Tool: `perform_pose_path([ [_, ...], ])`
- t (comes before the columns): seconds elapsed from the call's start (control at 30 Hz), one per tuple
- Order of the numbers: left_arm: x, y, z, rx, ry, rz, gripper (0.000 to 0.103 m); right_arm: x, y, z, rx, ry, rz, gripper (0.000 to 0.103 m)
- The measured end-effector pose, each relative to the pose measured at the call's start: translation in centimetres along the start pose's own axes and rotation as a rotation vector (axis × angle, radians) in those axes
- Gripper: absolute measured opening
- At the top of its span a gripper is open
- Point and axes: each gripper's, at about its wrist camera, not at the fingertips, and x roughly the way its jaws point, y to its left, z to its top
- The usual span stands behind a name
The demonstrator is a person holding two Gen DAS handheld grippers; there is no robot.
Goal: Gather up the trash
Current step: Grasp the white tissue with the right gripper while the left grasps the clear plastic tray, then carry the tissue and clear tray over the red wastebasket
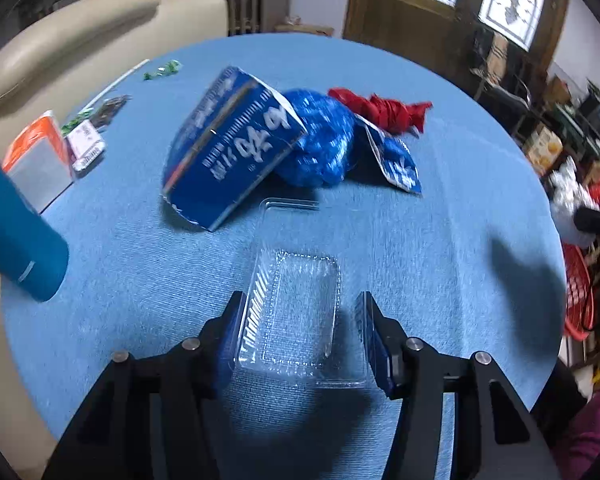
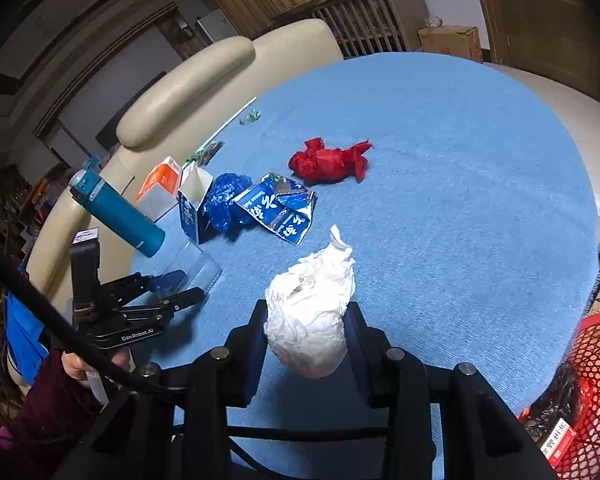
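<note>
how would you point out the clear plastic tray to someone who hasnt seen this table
Start at the round blue tablecloth and find the big blue carton tipped on its side. Just in front of it, toward the camera, lies the clear plastic tray, between the fingers of the left gripper. It is the only see-through item; the rest is blue, red, white or orange.

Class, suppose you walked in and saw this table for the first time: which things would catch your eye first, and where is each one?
Probably the crumpled white tissue wad, clamped in the right gripper over the near edge of the blue tablecloth. Next, the clear plastic tray lying between the left gripper's fingers. Behind it sit a blue carton and a red wrapper mid-table.
</note>
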Motion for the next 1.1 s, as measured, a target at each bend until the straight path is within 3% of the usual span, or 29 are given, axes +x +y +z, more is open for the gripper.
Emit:
perform_pose_path([
  [0.2, -2.7, -2.9, 0.0, 0.002, -0.058, 0.041, 0.057, -2.2, -1.5, -0.7, 0.015, -0.037, -0.015, 0.04],
  [0.43, -5.9, -9.5, 1.3, 0.052, -0.112, 0.078, 0.057, -5.7, -4.1, -2.1, 0.057, -0.088, -0.04, 0.04],
  [0.57, -7.3, -13.1, 2.4, 0.066, -0.132, 0.046, 0.057, -7.8, -5.6, -2.9, 0.075, -0.122, -0.063, 0.04],
  [0.83, -8.2, -21.8, 3.8, 0.209, -0.137, -0.026, 0.057, -12.7, -9.0, -5.1, 0.113, -0.191, -0.128, 0.04],
  [1.1, -8.0, -28.9, 4.9, 0.318, -0.135, -0.019, 0.057, -17.9, -12.4, -7.1, 0.164, -0.274, -0.195, 0.04],
])
